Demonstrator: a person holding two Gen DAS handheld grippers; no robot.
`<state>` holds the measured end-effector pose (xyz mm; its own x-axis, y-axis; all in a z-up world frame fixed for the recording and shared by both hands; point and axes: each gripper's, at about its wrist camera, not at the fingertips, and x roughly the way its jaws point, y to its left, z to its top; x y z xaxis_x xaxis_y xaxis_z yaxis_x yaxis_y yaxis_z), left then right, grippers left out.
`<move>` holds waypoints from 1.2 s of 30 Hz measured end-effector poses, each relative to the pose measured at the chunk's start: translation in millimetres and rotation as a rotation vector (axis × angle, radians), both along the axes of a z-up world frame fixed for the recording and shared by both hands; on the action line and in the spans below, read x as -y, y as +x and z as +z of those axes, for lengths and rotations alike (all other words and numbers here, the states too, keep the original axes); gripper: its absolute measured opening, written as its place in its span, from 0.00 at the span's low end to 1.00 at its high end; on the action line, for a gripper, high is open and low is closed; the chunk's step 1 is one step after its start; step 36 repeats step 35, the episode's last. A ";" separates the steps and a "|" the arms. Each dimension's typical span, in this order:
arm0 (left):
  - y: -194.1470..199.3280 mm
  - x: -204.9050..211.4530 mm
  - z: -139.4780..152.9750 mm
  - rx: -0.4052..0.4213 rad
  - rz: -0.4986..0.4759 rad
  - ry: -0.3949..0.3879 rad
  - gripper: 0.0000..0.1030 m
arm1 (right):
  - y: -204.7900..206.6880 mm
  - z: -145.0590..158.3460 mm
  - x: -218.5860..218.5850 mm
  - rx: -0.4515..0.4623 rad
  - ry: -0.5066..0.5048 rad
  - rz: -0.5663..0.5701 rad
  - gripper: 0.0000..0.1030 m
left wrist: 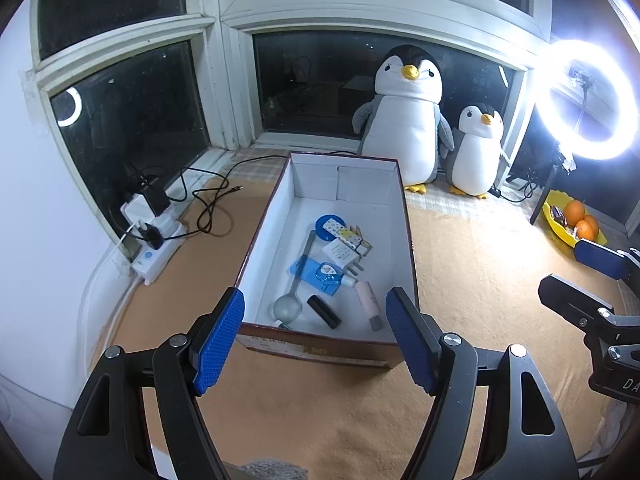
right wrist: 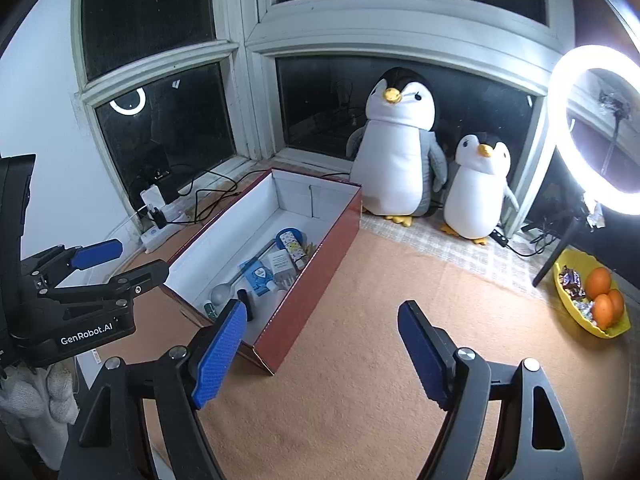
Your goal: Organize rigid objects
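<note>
I hold my left gripper point(left wrist: 316, 340) wide and empty above the box's point(left wrist: 406, 240) near end. My right gripper point(right wrist: 322, 354) gapes empty too, over bare cloth beside its red wall. Spoon point(left wrist: 290, 300), charger point(left wrist: 340, 254), and pink tube point(left wrist: 369, 304) (all small) lie inside, along the box's floor.

Left tool point(left wrist: 316, 340), right tool point(right wrist: 322, 354) agape, empty

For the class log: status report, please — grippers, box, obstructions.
Left gripper and right gripper: jaws open, nothing held. Box upright on the mat, spoon, charger and small items inside. Nothing between grippers and box.
</note>
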<state>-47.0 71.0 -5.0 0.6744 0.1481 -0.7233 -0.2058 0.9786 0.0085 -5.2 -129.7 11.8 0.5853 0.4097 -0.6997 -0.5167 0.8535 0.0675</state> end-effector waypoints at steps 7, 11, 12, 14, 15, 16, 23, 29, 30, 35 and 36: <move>-3.2 4.9 1.7 0.000 -0.007 0.008 0.72 | -2.4 1.2 6.5 0.004 0.005 -0.003 0.74; -3.0 5.8 0.9 -0.003 -0.009 0.002 0.72 | -2.7 0.9 7.0 0.002 0.003 -0.003 0.74; -2.9 5.7 0.8 -0.004 -0.009 0.001 0.72 | -1.9 0.8 7.3 0.001 0.002 -0.001 0.74; -2.7 6.5 0.9 -0.005 -0.011 0.001 0.72 | -1.8 0.1 7.9 -0.001 -0.001 -0.002 0.74; -3.0 6.7 0.8 -0.005 -0.012 0.000 0.72 | -1.7 -0.2 8.2 0.000 -0.002 -0.002 0.74; -2.9 6.8 0.9 -0.005 -0.012 -0.001 0.72 | -2.0 0.0 8.5 0.001 -0.002 -0.002 0.74; -2.0 6.3 1.2 -0.008 -0.014 -0.010 0.72 | -1.9 -1.3 9.2 0.001 -0.011 -0.012 0.74; -2.7 6.6 1.2 -0.005 -0.018 -0.015 0.72 | -2.6 -3.2 8.6 -0.006 -0.014 -0.012 0.74; -3.1 7.1 1.6 -0.003 -0.020 -0.013 0.72 | -2.3 -3.3 8.5 -0.006 -0.015 -0.011 0.74; -3.9 7.3 1.3 -0.006 -0.017 -0.013 0.72 | -2.1 -3.6 8.7 -0.007 -0.015 -0.011 0.74; -3.9 7.3 1.3 -0.006 -0.017 -0.013 0.72 | -2.1 -3.6 8.7 -0.007 -0.015 -0.011 0.74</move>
